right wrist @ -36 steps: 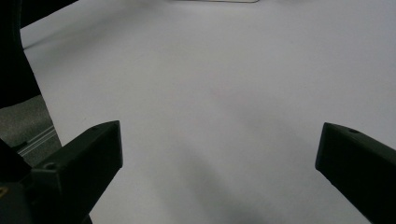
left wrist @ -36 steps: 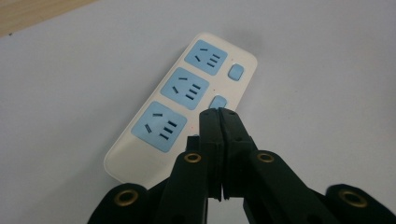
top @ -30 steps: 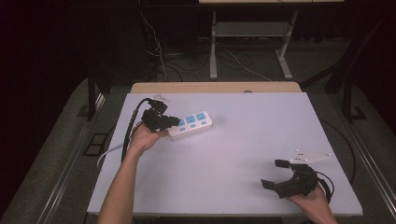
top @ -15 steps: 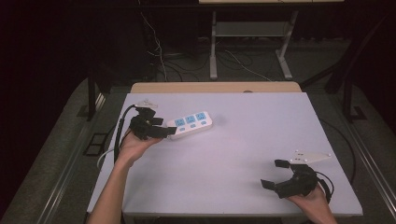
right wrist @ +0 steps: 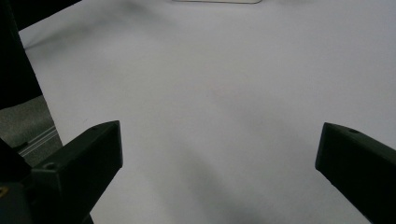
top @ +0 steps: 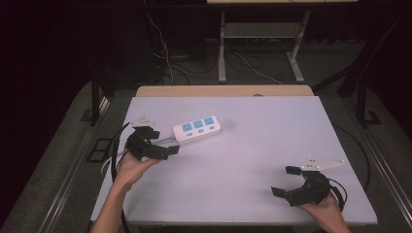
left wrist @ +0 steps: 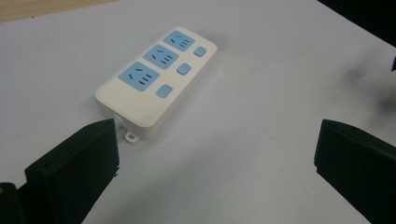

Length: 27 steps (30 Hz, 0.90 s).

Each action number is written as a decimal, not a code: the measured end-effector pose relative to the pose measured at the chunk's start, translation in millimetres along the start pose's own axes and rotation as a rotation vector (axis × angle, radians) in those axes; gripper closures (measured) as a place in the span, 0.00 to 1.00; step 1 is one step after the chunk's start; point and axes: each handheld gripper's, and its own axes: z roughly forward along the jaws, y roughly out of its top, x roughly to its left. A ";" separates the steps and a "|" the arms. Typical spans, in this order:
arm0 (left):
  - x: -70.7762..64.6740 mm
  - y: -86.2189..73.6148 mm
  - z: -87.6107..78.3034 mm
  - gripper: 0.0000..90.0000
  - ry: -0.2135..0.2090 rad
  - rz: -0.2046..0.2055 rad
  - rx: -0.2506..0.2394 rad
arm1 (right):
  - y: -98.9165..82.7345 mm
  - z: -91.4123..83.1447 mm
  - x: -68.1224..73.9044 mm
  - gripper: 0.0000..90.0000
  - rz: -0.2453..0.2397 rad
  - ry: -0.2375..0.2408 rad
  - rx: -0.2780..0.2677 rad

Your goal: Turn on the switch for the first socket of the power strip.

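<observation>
From the high view, the white table [top: 252,145] stretches out with a white power strip [top: 197,128] lying at about ten o'clock from the table's centre, angled, its three blue sockets facing up. The left gripper [top: 163,143] sits at the strip's eight o'clock, just beside its cable end, held up off the table by the left hand [top: 130,167]; its jaws are spread and empty, and a black cable [top: 114,160] loops down off the table's left edge. Over at four o'clock, well apart from the strip, the right gripper [top: 285,180] rests low near the front edge in the right hand [top: 323,208], its grey plate on top, jaws spread wide with nothing between them.

Over to the left gripper view: the two black jaws rise at seven and four o'clock, wide apart, empty. The power strip [left wrist: 156,81] lies at about eleven o'clock, running away toward one o'clock. Three blue sockets on top, three small blue buttons along its right side. Its near end, with a small mounting tab, sits just beside the left jaw's tip; whether they touch I cannot tell.

Right gripper view now: jaws spread wide at eight and four o'clock, bare white table [right wrist: 224,102] between them. A sliver of the power strip [right wrist: 217,1] peeks in at twelve o'clock, far off. Dark floor shows at ten o'clock.
</observation>
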 end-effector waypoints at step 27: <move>-37.6 -67.3 2.9 0.00 -0.068 0.017 -0.064 | 0.9 2.5 4.4 0.00 -0.012 0.010 0.008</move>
